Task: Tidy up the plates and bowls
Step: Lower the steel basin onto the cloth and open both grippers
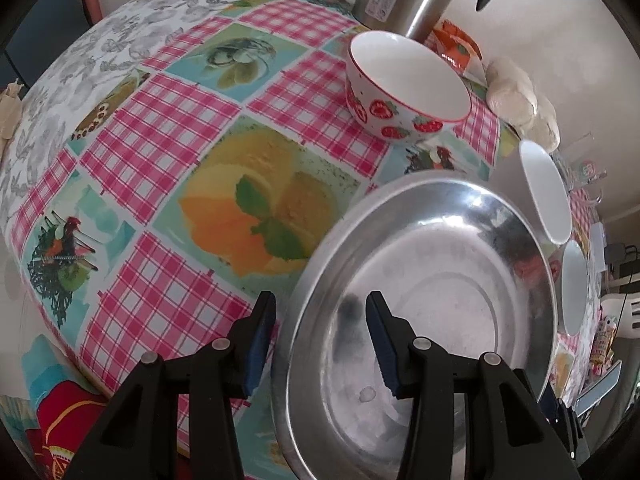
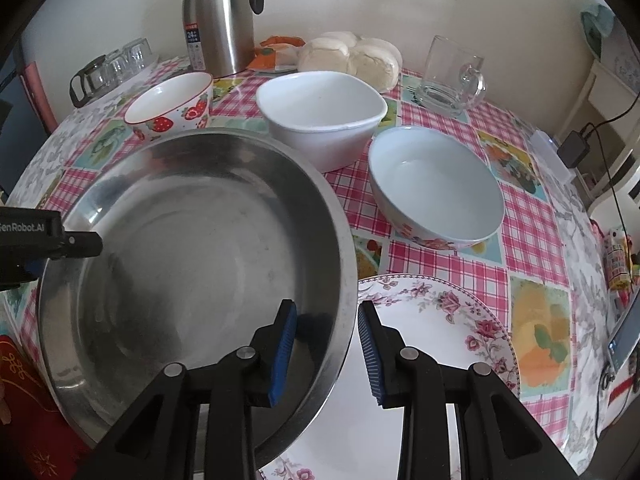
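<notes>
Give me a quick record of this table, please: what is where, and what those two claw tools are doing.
Steel dish: its edge overlaps the floral plate
Left gripper: fingers straddle the dish's rim, apart from it
Right gripper: fingers straddle the opposite rim, apart from it
Bowls: strawberry bowl, white bowl, pale blue bowl, standing separately
Behind: steel flask, glass mug

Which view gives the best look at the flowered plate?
The right wrist view: the flowered plate lies in the foreground, its rose-patterned rim clear, partly covered by the steel dish. The left wrist view shows none of it; the steel dish fills that corner.
</notes>
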Available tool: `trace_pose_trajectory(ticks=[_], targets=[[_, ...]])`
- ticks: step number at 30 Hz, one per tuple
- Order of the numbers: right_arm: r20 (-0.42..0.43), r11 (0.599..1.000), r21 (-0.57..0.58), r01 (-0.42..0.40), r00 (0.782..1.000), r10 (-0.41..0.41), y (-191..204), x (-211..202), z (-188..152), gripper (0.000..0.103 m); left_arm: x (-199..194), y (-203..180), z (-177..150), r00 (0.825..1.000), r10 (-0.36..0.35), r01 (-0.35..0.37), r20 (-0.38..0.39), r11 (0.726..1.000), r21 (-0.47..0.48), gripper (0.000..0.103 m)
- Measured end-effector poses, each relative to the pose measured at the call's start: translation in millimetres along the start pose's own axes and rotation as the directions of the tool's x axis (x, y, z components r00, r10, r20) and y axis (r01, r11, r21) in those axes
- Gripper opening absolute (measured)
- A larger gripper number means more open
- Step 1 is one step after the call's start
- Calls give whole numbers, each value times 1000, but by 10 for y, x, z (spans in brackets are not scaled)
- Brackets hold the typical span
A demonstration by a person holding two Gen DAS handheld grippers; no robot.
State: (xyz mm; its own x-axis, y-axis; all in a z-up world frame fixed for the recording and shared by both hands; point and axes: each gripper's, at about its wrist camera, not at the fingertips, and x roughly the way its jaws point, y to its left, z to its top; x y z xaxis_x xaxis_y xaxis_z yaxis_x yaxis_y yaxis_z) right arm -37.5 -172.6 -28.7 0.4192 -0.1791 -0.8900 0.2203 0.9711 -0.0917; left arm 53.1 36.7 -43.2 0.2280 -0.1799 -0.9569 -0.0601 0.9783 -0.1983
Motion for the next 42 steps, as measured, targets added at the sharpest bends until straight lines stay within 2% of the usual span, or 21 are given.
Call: trace_pose_trajectory(ticks=[16,26,32,42], targets=[[-3,998,-57,-37,999,37,139,9,1,39,-86,7,10,999,1,-1,40,1000,-24,48],[40,999,37,-32,999,31,-28,-84,35,39,-155,-16,20,997,30,-29,76,999,-15,49],[45,998,56,-26,999,24,-74,-89,44,39,-156,-120,8,995,56,-59,84,997,42,54],[52,995,93,-28,998,23,-128,-94,35,39,-140,-136,5,996,52,-57,71,997,60,56]])
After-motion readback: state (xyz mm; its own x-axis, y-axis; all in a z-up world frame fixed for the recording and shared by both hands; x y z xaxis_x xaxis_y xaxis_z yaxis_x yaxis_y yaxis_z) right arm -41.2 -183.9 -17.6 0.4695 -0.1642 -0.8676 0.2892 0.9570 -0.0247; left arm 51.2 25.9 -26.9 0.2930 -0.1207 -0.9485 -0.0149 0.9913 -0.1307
